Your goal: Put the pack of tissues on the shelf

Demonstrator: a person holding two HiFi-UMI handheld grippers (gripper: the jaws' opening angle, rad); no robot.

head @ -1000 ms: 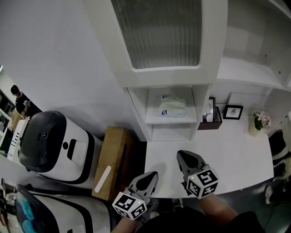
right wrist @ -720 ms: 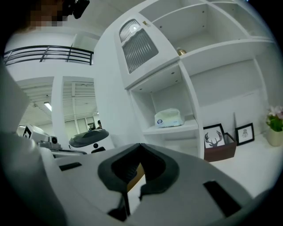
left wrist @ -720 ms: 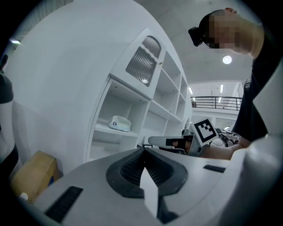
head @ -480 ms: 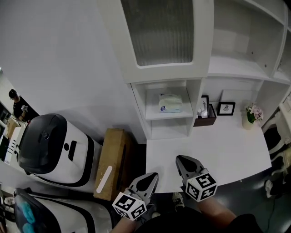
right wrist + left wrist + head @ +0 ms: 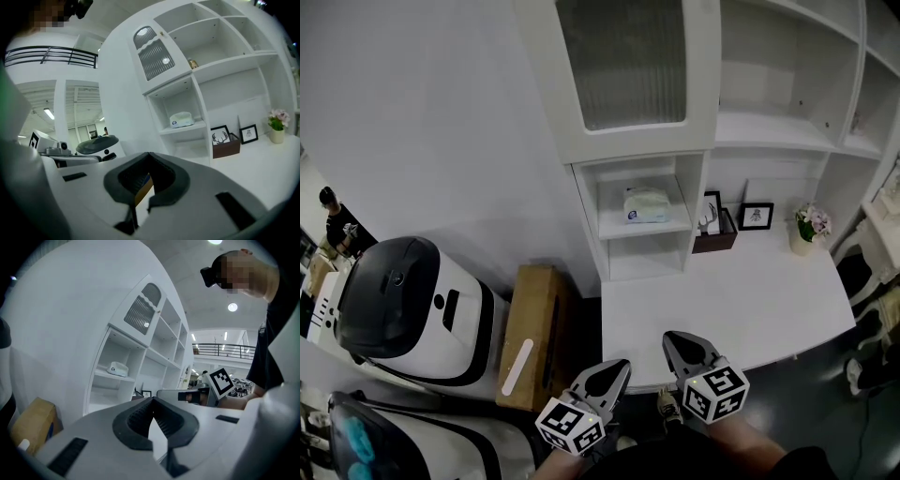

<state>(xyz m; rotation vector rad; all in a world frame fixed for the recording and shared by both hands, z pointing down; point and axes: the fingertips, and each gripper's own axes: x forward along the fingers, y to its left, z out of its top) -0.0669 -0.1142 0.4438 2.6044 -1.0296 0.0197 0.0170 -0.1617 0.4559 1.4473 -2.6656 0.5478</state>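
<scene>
I find the pack of tissues [image 5: 647,203] lying on the middle board of the shelf [image 5: 666,228], in the narrow compartment a little above the centre of the head view. Nothing touches it. It also shows in the left gripper view at middle left [image 5: 117,368] and in the right gripper view just right of centre [image 5: 182,120], flat on that same board both times.

Above that compartment hangs a cabinet door [image 5: 623,61] with ribbed glass. To the right, on the white table [image 5: 750,305] against the back wall, I see:
- a brown box [image 5: 717,240] with a deer picture [image 5: 710,210] leaning in it
- a small framed picture [image 5: 757,216]
- a pot of flowers [image 5: 806,227] further right

My two grippers are at the bottom of the head view, at the table's near edge and well apart from the pack.
- The left gripper [image 5: 615,367] has its jaws pressed together at the tips, with nothing between them.
- The right gripper [image 5: 675,339] is the same: jaws together and empty, pointing toward the shelf.

Left of the table stands a cardboard box [image 5: 530,328]. Left of that is a white machine with a black lid [image 5: 403,300]. A person [image 5: 333,214] stands at the far left edge.
</scene>
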